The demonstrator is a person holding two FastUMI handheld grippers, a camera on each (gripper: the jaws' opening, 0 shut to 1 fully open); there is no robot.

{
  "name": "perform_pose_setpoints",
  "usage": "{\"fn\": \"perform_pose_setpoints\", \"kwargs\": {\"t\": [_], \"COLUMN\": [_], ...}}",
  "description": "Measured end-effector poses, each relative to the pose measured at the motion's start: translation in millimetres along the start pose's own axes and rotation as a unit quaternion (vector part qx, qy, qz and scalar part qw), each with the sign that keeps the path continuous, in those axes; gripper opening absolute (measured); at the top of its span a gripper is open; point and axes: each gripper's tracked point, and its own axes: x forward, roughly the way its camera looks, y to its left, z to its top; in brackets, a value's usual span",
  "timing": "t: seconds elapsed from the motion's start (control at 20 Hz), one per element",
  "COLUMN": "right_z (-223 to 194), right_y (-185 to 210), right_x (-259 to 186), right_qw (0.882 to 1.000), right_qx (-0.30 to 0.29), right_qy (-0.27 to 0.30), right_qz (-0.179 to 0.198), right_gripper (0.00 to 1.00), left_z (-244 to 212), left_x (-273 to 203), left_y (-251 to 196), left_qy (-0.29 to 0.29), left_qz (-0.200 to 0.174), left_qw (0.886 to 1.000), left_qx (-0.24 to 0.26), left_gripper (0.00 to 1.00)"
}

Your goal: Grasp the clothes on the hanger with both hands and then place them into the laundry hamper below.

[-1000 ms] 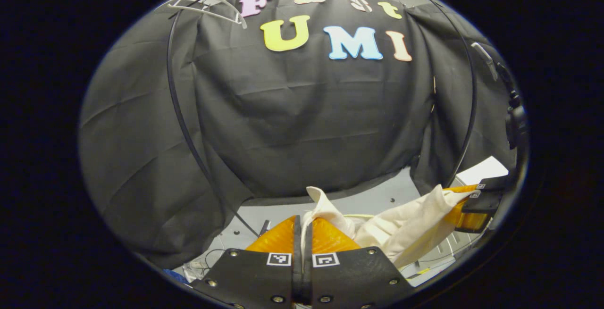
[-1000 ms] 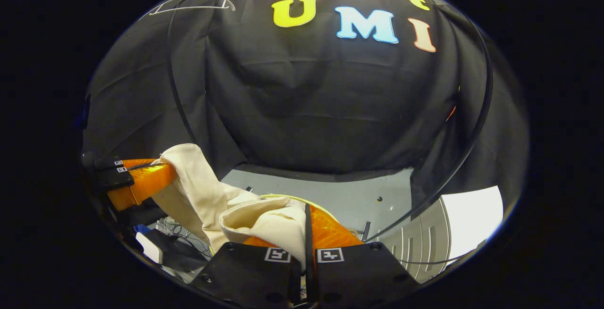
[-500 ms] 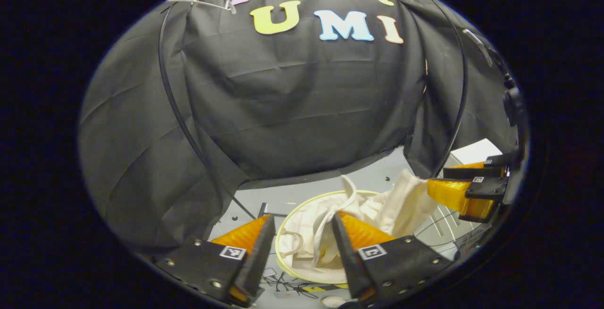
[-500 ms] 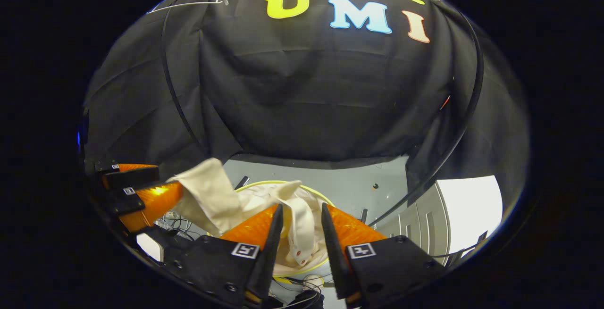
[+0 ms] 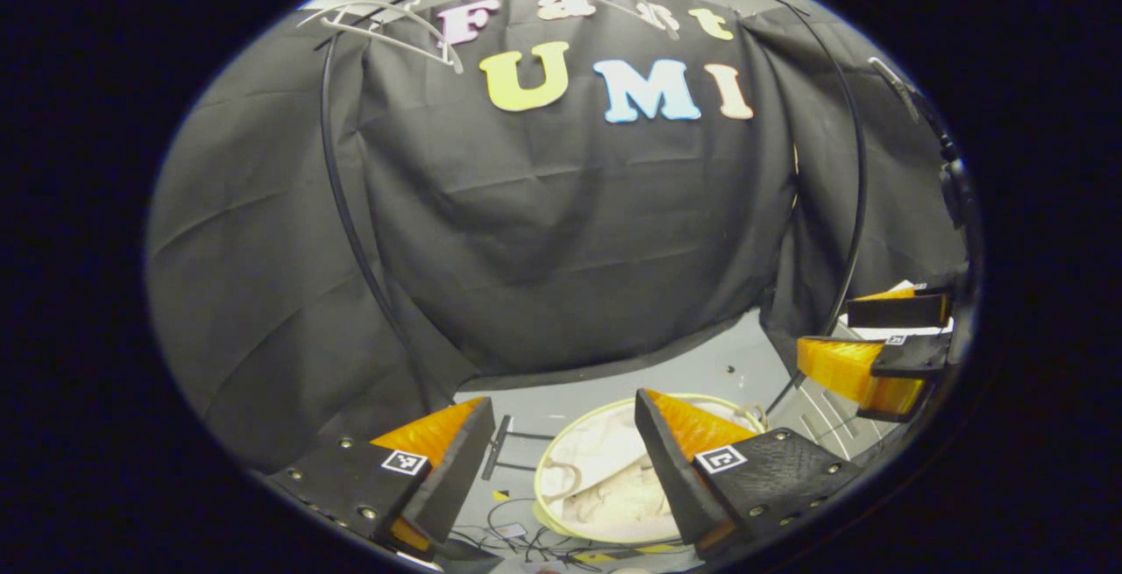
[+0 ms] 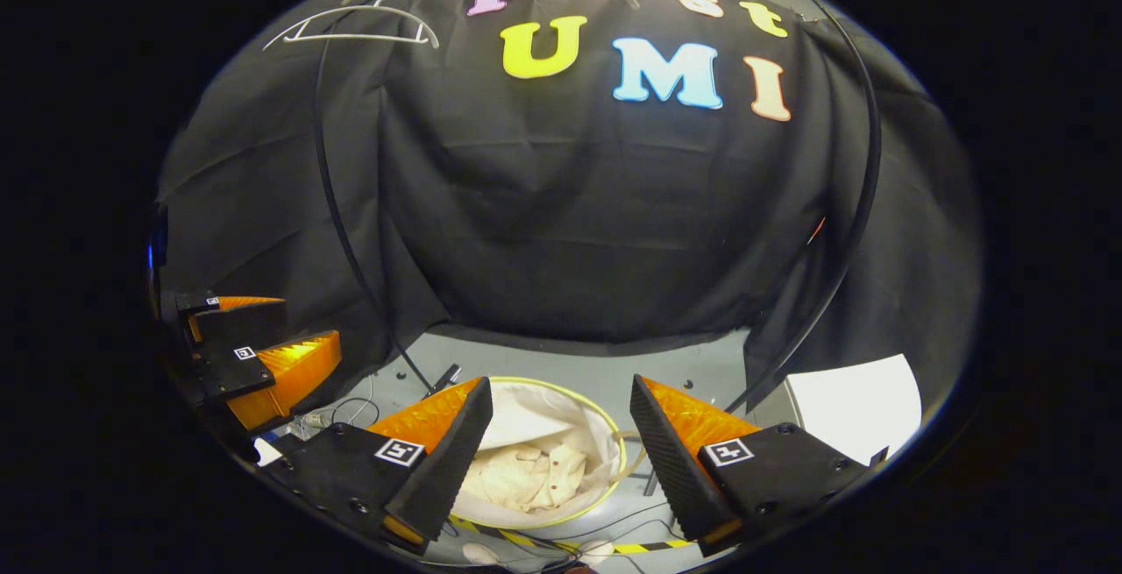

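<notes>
My left gripper (image 5: pixel 561 447) has its jaws spread wide with nothing between them, and my right gripper (image 6: pixel 561 434) is the same, wide and empty. Both hang above the hamper (image 6: pixel 605 434), which stands on the grey floor (image 6: pixel 561 355) near the foot of the black wall. In the left gripper view my right gripper (image 5: pixel 877 346) shows at the far right, also open.

The shirt (image 6: pixel 526 473) lies crumpled at the bottom of the hamper, well inside the rim, touching neither gripper. In the left gripper view I see it (image 5: pixel 605 491) bunched low behind the right finger. The hangers (image 6: pixel 351 26) up at the top left hang bare on the rail. By my reckoning the drop is done and nothing of the task is left but to draw back.

The shirt looks light, limp cotton: it folds wherever it is let go and will not hold a shape. If I had to lift it again I would pinch a thick fold or the collar, one gripper to each side, since a single thin layer could slip out. The hamper looks soft-walled and light, so I judge it could tip if knocked.
</notes>
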Motion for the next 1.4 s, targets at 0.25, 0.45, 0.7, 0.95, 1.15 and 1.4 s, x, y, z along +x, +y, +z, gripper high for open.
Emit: {"fn": "perform_pose_setpoints", "kwargs": {"t": [0.25,0.45,0.7,0.95,1.15,1.4], "right_z": [63.4,102.6,142.4,161.6,177.8,174.0], "right_y": [-19.4,-41.8,-73.7,-97.0,-115.5,-132.4], "right_x": [-34.4,-66.5,-117.2,-163.2,-201.2,-222.4], "right_qw": [0.997,0.992,0.983,0.974,0.962,0.953], "right_qx": [0.007,0.021,0.03,0.028,0.032,0.006], "right_qy": [-0.074,-0.121,-0.179,-0.221,-0.264,-0.29], "right_qz": [-0.009,-0.016,-0.035,-0.052,-0.067,-0.081], "right_gripper": [0.97,1.0,0.97,1.0,0.97,0.99], "left_z": [79.2,129.2,188.0,232.7,245.3,247.2], "left_x": [-32.2,-66.1,-115.3,-172.7,-199.2,-239.6], "left_y": [15.7,13.2,-6.3,-11.7,-16.8,-9.6], "left_qy": [-0.077,-0.124,-0.179,-0.217,-0.238,-0.261], "left_qz": [0.017,0.024,0.018,0.019,0.03,0.046], "left_qw": [0.997,0.992,0.984,0.976,0.97,0.964], "left_qx": [-0.007,-0.014,-0.012,-0.023,-0.026,-0.025], "left_gripper": [0.94,0.95,0.95,0.95,0.94,0.94]}}
